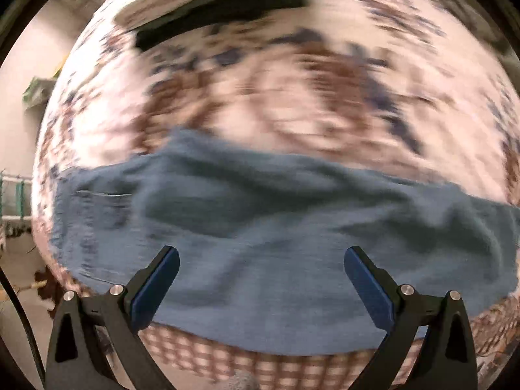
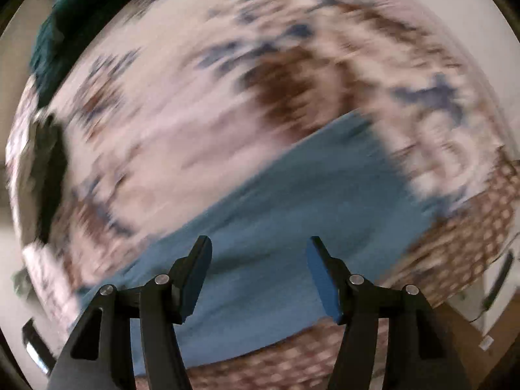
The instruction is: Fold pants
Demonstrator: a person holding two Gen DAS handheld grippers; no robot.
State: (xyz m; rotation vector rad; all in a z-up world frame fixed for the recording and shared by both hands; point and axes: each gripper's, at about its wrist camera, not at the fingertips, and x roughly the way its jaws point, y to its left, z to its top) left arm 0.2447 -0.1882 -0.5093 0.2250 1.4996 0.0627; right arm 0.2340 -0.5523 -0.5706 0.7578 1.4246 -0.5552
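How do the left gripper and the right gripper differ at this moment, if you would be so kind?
The left gripper stands with its jaws spread wider than the right gripper. Below the left gripper the blue pants run straight across the patterned bedspread; below the right gripper they run on a slant. Both are open, hold nothing and point down over the pants.

- A bedspread (image 1: 292, 104) with brown and blue flowers on a pale ground covers the bed, blurred in both views.
- Its near border (image 1: 260, 367) is brown-and-white check.
- A dark teal cloth (image 2: 61, 32) lies at the far edge.
- A black item (image 1: 227, 9) lies on the far side.
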